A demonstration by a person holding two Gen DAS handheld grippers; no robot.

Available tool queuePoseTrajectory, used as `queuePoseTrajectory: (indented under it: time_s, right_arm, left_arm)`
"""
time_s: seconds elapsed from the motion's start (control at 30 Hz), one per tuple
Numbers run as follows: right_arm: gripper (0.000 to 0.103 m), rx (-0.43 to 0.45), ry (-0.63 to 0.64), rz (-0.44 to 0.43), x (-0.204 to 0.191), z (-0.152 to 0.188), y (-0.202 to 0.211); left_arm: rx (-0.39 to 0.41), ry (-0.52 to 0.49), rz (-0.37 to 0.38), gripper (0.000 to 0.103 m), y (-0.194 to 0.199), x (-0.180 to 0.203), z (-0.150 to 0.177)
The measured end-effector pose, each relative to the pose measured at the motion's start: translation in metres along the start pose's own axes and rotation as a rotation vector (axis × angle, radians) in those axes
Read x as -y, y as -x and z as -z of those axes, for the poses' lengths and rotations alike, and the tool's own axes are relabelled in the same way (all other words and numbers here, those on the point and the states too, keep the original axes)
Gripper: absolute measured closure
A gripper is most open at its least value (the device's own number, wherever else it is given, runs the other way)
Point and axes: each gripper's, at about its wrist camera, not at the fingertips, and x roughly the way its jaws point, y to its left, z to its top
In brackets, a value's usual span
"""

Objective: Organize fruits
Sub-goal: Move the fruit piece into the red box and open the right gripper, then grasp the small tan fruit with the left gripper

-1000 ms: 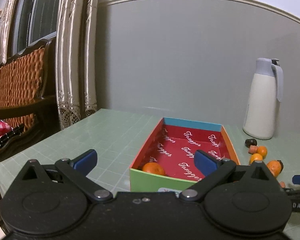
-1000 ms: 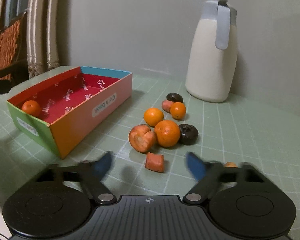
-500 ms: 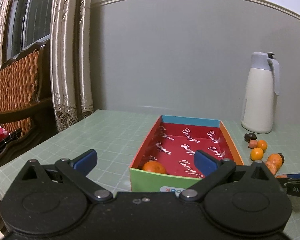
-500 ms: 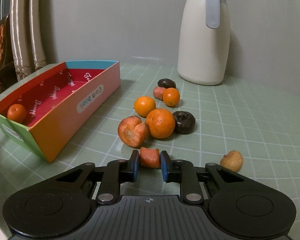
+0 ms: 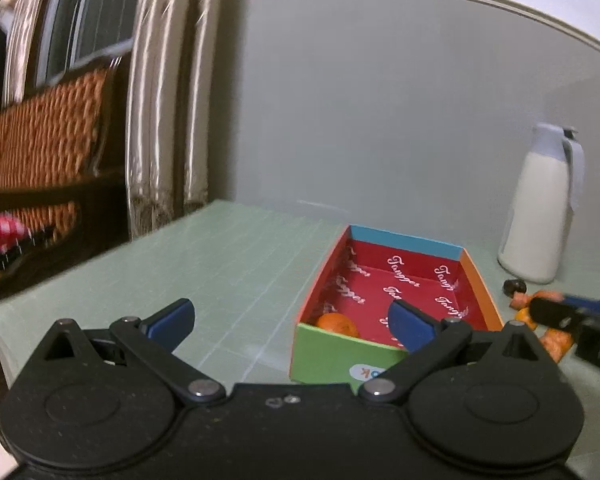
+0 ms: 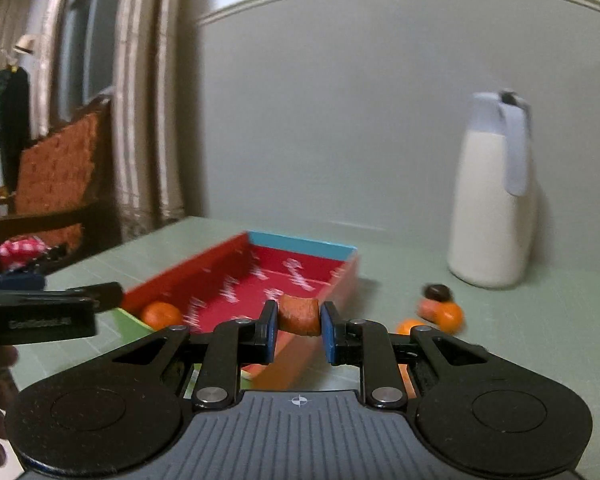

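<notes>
My right gripper (image 6: 299, 326) is shut on a small orange-red fruit piece (image 6: 299, 314) and holds it above the table, near the right wall of the coloured cardboard box (image 6: 342, 280). The box has a red printed floor and one orange (image 6: 161, 315) in its near corner. My left gripper (image 5: 290, 320) is open and empty, just in front of the box (image 5: 332, 356), with the orange (image 5: 337, 324) beyond its right finger. Loose oranges (image 6: 446, 314) and a dark fruit (image 6: 437, 291) lie right of the box. The right gripper shows in the left wrist view (image 5: 572, 316).
A white thermos jug (image 6: 494, 208) stands at the back right on the green gridded table (image 5: 228, 252). A wicker-backed chair (image 5: 44, 148) and curtains (image 5: 160, 92) are off the table's left edge. The grey wall lies close behind.
My right gripper closed on the orange-red piece on the table, then lifted it and carried it left toward the box. The left gripper stayed open and shifted a little left.
</notes>
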Motion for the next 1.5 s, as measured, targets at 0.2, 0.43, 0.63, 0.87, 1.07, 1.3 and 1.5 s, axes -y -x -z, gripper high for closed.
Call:
queuePoseTrajectory:
  time_s: [0.2,0.43,0.63,0.87,1.07,1.3,1.5]
  right_arm:
    - [0.08,-0.019,-0.006,-0.048,-0.017,0.0,-0.025]
    - [0.06,-0.021,0.025,-0.039,-0.022,0.0,-0.038]
    - [0.024,0.059,0.031,0.043,0.004,0.004,-0.008]
    - [0.0,0.121,0.063,0.229,0.051,0.012,0.029]
    - [0.0,0.1,-0.05,0.342,0.102,0.018,0.053]
    - [0.0,0.16,-0.11,0.478,0.151,0.023,0.089]
    - [0.0,0.142,-0.159,0.58,0.19,0.031,0.112]
  left_arm:
    - [-0.092,0.076,-0.042,0.006,-0.01,-0.019,0.001]
    - [-0.067,0.061,-0.084,0.006,-0.008,-0.016,0.002]
    - [-0.046,0.037,-0.06,0.006,-0.007,0.004,0.002]
    - [-0.02,-0.009,0.044,0.006,-0.006,0.045,0.004]
    - [0.046,-0.087,0.15,0.006,0.005,0.098,0.011]
    - [-0.049,-0.141,0.327,0.006,-0.001,0.155,0.022]
    - [-0.149,-0.21,0.385,0.015,-0.003,0.206,0.044]
